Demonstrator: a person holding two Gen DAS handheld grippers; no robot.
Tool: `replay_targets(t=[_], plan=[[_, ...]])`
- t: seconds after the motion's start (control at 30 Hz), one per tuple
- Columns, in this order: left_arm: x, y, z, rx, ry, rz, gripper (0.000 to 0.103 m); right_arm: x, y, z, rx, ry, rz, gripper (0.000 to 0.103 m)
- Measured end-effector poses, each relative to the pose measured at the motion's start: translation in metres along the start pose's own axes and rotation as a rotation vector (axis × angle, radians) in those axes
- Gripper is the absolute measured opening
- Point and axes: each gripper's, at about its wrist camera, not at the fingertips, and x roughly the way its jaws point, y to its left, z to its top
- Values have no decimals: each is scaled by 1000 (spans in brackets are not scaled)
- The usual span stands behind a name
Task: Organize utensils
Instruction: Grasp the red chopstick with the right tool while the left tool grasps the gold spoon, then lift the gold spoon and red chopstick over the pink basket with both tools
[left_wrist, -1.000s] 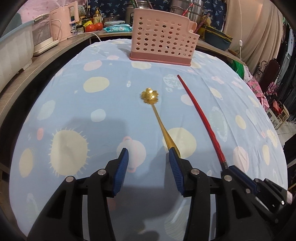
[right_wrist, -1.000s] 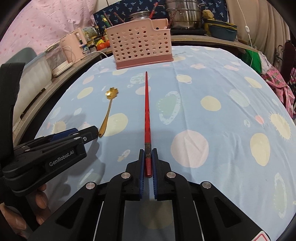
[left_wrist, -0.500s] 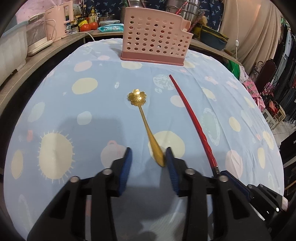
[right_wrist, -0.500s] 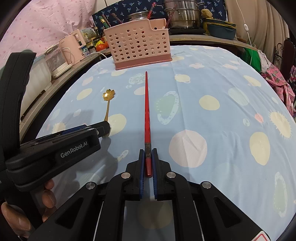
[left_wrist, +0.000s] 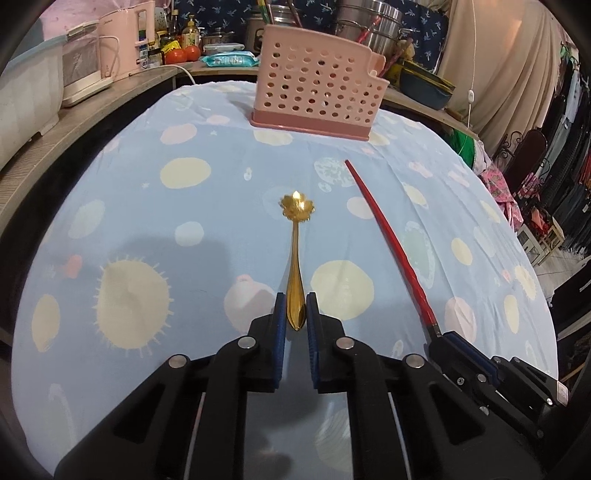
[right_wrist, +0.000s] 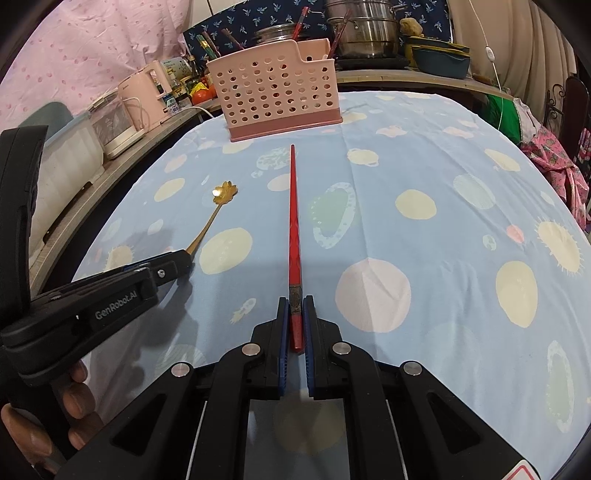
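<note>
At the bottom centre of my left view, my left hand-held gripper (left_wrist: 295, 314) is clenched on the gold spoon's (left_wrist: 295, 254) handle. My right hand-held gripper (right_wrist: 295, 317) grips the red chopstick (right_wrist: 293, 236), which runs up mid-frame over the blue tabletop (right_wrist: 424, 166). The pink basket (right_wrist: 275, 98) stands at the top centre.

You see a table with a light blue spotty cloth (left_wrist: 192, 236). On it stand a pink basket (left_wrist: 317, 92) at the far end, a gold spoon (left_wrist: 295, 254) and a red chopstick (left_wrist: 388, 240).
</note>
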Motion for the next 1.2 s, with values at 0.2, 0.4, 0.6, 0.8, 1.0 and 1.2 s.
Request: replay_targets(t=[0.2, 0.4, 0.6, 0.8, 1.0, 1.2], plan=[[-25, 7, 13, -17, -59, 15, 10, -11, -1, 5, 4, -25, 13, 7], [-46, 12, 28, -23, -109, 13, 9, -37, 0, 19, 14, -98, 38, 7], [-59, 16, 42, -24, -149, 20, 1, -67, -4, 41, 32, -189, 58, 7], [-63, 18, 54, -20, -169, 35, 1, -88, -12, 65, 55, -260, 79, 7], [-76, 15, 71, 4, -196, 38, 1, -103, -17, 94, 70, -316, 97, 7], [-86, 9, 93, 26, -218, 22, 1, -114, -22, 121, 69, -365, 98, 7]])
